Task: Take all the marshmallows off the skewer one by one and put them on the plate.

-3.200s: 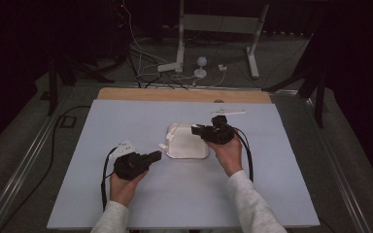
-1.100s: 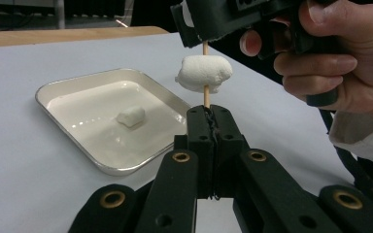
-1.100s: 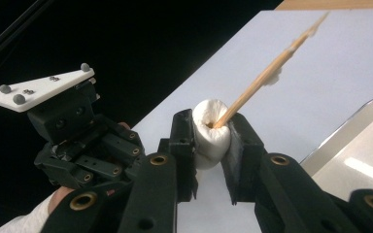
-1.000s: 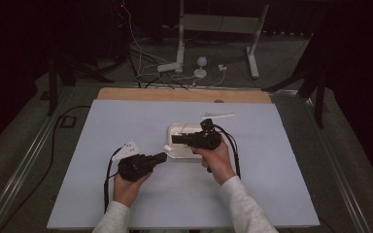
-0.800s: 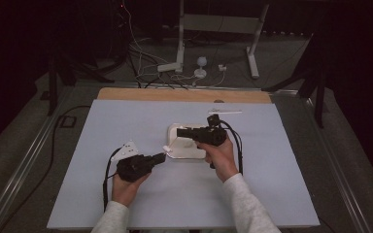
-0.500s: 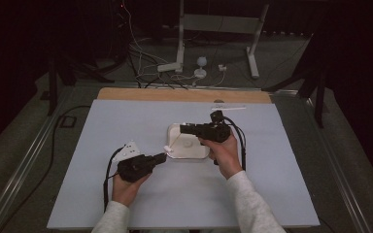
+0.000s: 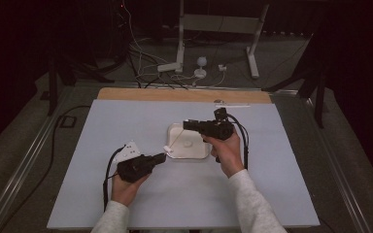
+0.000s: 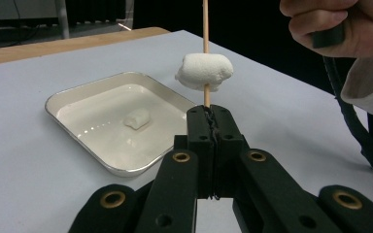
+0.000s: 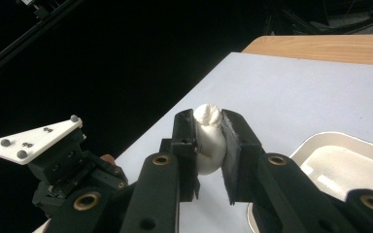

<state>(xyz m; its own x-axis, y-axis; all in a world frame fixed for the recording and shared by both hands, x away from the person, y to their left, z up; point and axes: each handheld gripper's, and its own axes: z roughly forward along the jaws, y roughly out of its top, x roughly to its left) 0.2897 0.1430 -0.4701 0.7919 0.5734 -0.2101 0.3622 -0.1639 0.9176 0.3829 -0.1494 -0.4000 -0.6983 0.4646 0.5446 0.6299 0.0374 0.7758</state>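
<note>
I have the left tool [image 8: 209, 114] clamped shut on the foot of a skewer [image 8: 205, 29], which stands up from the jaw tips in the left gripper view, with one marshmallow [image 8: 205, 72] already threaded low on it, just above the tips. In the high view the stick [image 7: 174, 141] leans from the left tool [image 7: 162, 156] up and away toward the right tool [image 7: 187, 124], so its free tip lies just beside the right tool's nose, over the tray [image 7: 201, 154].

My right tool [image 9: 209, 127] is closed on a second marshmallow [image 9: 209, 138], squeezed between the pads with its top bulging out past them. I judge the coming move to be pushing this piece down onto the stick's tip. That turns on lining the marshmallow's middle up with the skewer's long axis; the right hand [image 7: 227, 148] is the nearer one to that tip and should do the travelling while the left holds the stick steady.

A third marshmallow [image 8: 137, 118] lies in the tray [image 8: 68, 97] on the desk [image 8: 19, 160], beyond and left of the left tool.
</note>
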